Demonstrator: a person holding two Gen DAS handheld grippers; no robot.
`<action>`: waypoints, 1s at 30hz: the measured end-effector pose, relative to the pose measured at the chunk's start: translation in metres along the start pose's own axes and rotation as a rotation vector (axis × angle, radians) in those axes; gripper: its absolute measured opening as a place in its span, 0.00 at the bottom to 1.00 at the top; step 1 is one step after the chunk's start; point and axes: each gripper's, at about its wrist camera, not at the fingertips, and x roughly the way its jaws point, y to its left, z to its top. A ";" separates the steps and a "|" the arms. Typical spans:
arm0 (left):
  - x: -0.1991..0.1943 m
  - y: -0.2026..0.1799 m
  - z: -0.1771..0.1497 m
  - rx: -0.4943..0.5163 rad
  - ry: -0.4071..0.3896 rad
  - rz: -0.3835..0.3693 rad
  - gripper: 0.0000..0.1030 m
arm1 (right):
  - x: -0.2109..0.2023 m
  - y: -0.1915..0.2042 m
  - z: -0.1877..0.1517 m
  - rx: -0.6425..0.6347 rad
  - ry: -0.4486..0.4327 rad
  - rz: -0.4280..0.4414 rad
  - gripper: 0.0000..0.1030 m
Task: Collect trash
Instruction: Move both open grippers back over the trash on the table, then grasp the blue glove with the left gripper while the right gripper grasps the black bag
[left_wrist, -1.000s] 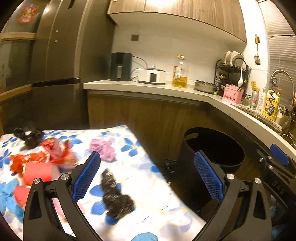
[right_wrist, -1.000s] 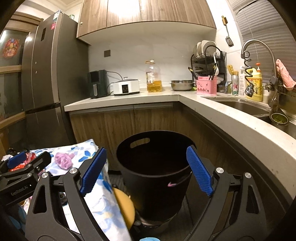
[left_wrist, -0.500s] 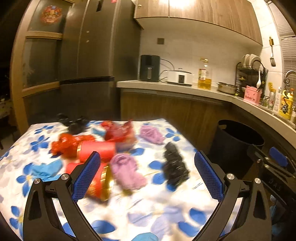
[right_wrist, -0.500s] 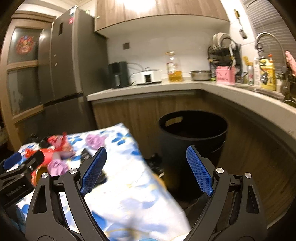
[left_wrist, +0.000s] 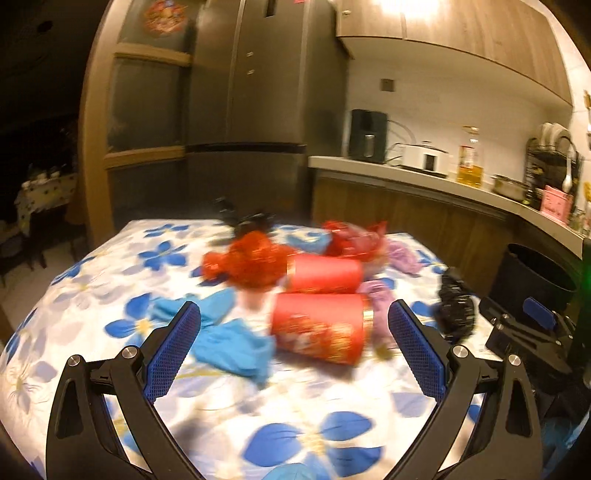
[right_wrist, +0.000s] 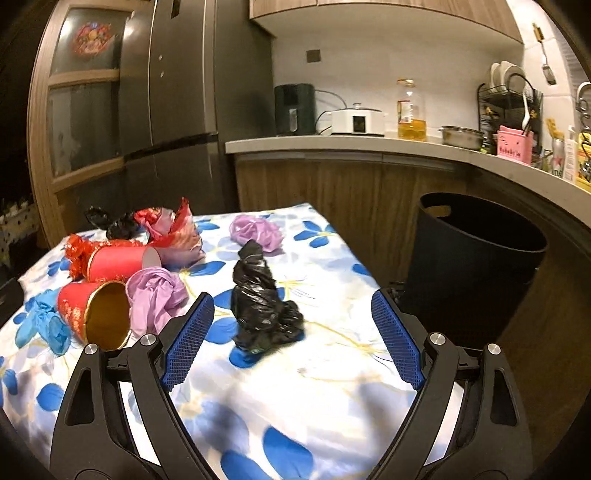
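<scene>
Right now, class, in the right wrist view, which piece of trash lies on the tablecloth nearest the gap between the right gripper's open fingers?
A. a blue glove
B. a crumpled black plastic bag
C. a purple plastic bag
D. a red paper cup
B: the crumpled black plastic bag lies just ahead of the right gripper, between its finger lines and untouched; the other litter sits off to the left.

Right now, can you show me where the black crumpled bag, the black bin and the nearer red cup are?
black crumpled bag (right_wrist: 260, 295), right wrist view, middle of the crinkled plastic
black bin (right_wrist: 469, 266), right wrist view, outer wall
nearer red cup (left_wrist: 317, 328), left wrist view, its red side
</scene>
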 end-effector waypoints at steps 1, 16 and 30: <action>0.001 0.006 0.000 -0.008 0.002 0.017 0.94 | 0.007 0.002 0.001 0.002 0.012 0.002 0.80; 0.035 0.064 0.009 -0.055 0.078 0.159 0.94 | 0.040 0.010 -0.002 -0.016 0.103 0.029 0.19; 0.094 0.069 -0.016 -0.056 0.385 0.160 0.56 | -0.009 0.005 0.013 0.004 0.010 0.056 0.19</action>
